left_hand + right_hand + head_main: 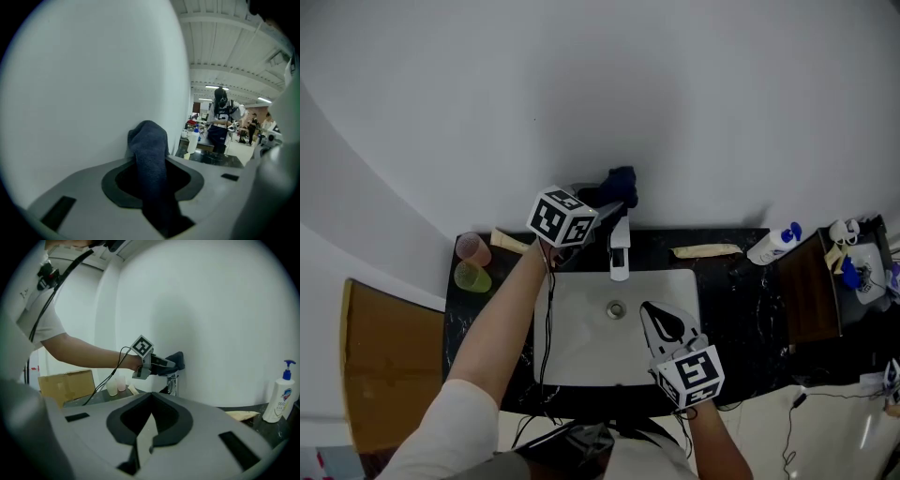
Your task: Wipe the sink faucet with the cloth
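The left claw point(611, 201) is closed on a dark blue terry cloth point(622, 180). The cloth runs up between its two jaws and bunches in a soft lump past their tips, close against a plain white wall point(581, 94). Just beneath the claw's tips and the cloth stands a chrome sink faucet point(620, 251), its spout reaching away from the wall. Whether the cloth touches the faucet top cannot be made out.

The right claw point(645, 307) has its jaw tips together with nothing between them. It hangs over a white rectangular sink basin point(581, 328), nearer the person than the left claw and to that claw's right, pointing towards the faucet.

The basin is set into a black marbled countertop point(741, 309). To the left claw's left, on the counter, stand a pink translucent cup point(472, 247) and a green translucent cup point(472, 277), touching or nearly so. Beyond them is a brown cardboard box point(389, 366). Well to the right of the left claw, a white soap bottle with a blue pump point(774, 245) sits by the wall, with a pale beige strip point(707, 250) lying between it and the faucet.

Past the wall's edge, the left gripper view opens onto a large room with white ceiling beams and strip lights, where a person point(220, 119) stands at a distance.
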A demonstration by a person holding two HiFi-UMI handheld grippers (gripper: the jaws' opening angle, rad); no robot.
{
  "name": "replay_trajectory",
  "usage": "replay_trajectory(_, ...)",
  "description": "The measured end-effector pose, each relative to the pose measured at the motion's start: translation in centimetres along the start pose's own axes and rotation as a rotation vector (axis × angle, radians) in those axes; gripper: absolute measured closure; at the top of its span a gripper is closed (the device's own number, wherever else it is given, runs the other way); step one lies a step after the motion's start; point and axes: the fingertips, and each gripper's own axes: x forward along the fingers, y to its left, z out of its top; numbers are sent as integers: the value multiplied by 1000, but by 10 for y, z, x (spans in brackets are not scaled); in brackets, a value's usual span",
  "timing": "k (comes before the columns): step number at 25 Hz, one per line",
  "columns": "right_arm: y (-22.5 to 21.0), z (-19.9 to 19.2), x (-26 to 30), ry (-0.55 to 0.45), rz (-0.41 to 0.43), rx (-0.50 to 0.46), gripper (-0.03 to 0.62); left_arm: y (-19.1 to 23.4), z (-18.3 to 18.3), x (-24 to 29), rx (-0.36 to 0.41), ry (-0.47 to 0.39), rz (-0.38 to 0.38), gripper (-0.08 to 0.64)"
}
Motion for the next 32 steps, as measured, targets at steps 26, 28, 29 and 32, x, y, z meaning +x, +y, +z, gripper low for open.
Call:
replay_trajectory(26, -7, -11, -21, -5, -8, 50, 591, -111, -94, -34, 41, 129, -99, 440)
replay_trajectory(28, -10, -13, -23, -2, -16, 54, 591, -99, -89, -27, 13, 140, -81, 440)
replay_trajectory(29, -11, -13, -24, -1, -19, 55, 591, -92, -86, -23, 6, 141, -67, 440)
replay_trajectory(32, -14, -15, -28, 2, -24, 56, 591, -69, -80, -15, -27, 135, -6, 440)
